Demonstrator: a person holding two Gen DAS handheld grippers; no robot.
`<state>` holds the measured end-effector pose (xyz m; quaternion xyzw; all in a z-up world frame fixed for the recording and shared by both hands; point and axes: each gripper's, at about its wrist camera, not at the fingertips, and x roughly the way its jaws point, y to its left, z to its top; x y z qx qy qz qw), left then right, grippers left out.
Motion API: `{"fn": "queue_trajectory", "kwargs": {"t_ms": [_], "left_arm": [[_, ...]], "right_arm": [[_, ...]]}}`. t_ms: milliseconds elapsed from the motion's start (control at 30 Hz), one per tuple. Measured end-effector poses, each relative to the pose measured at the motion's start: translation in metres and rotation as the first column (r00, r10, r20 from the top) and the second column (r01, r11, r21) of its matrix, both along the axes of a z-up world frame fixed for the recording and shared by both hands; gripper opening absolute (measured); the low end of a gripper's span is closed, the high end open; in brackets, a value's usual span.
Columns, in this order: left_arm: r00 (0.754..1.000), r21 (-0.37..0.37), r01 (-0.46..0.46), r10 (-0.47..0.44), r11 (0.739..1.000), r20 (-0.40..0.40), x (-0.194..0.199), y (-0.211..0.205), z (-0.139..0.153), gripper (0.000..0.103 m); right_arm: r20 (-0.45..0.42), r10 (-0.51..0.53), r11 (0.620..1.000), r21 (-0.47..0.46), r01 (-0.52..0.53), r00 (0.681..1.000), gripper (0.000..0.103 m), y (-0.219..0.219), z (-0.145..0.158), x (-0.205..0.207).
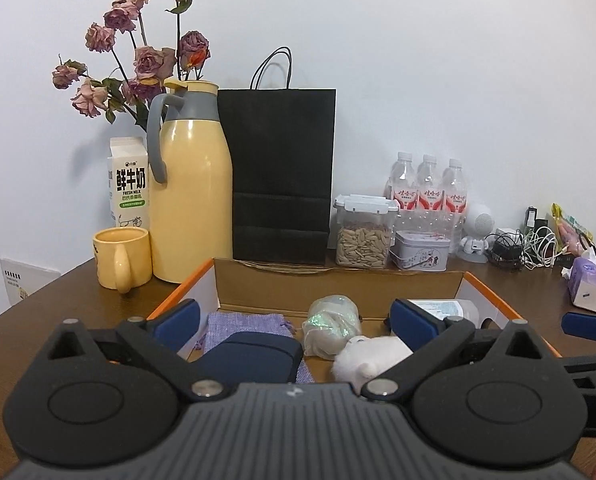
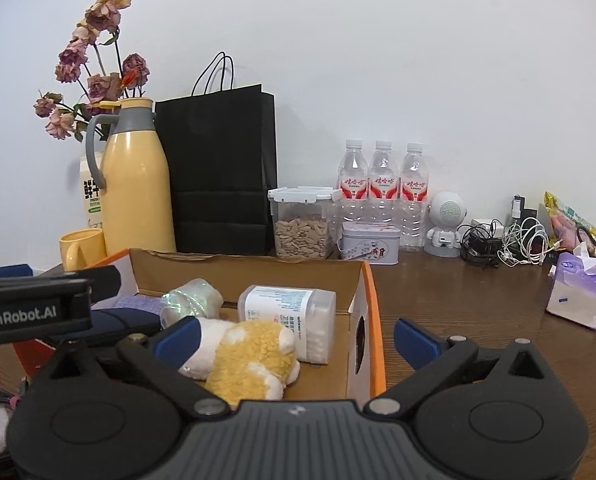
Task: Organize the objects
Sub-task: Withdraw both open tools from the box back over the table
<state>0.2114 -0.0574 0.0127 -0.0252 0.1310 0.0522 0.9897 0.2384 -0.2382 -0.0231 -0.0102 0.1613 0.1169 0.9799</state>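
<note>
Box (image 2: 362, 304) sits mid-table, already holding a plush (image 2: 249, 360), a cotton-swab tub (image 2: 293, 320), a wrapped bundle (image 2: 189, 300), a navy case (image 1: 253, 356) and a purple pouch (image 1: 245, 322) — looks like the packing step is mostly done, or a pause between picks. Both grippers are released and carry nothing. Left gripper (image 1: 293, 316) hangs over the box's near edge, fingers spread wide above the case and plush, pointing at the back wall. Right gripper (image 2: 295, 336) straddles the box's right wall — one finger over the plush, the other outside over bare table. Next move, my guess: choose a loose item, maybe the tissue pack (image 2: 578, 300) off to the right, swing the right gripper over and close on it.
</note>
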Motion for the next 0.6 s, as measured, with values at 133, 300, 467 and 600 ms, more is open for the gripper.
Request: {"fn": "queue_trajectory", "kwargs": {"t_ms": [133, 300, 467, 600], "left_arm": [[1.0, -0.001, 0.002, -0.002, 1.0, 0.001, -0.002, 0.0, 0.0, 0.103], [1.0, -0.006, 0.005, -0.005, 1.0, 0.012, -0.007, 0.002, 0.0, 0.103], [1.0, -0.008, 0.008, -0.007, 1.0, 0.022, -0.013, 0.004, 0.0, 0.103], [1.0, -0.005, 0.005, -0.005, 1.0, 0.022, -0.017, 0.005, -0.001, 0.103]], "right_arm": [[0.002, 0.0, 1.0, -0.002, 0.0, 1.0, 0.103, 0.001, 0.0, -0.001], [0.018, 0.003, 1.0, -0.011, -0.003, 1.0, 0.103, 0.001, 0.002, -0.007], [0.034, 0.0, 1.0, -0.023, 0.001, 0.999, 0.103, -0.001, 0.005, -0.016], [0.039, 0.0, 0.999, -0.035, 0.001, 0.999, 0.103, -0.003, 0.005, -0.026]]}}
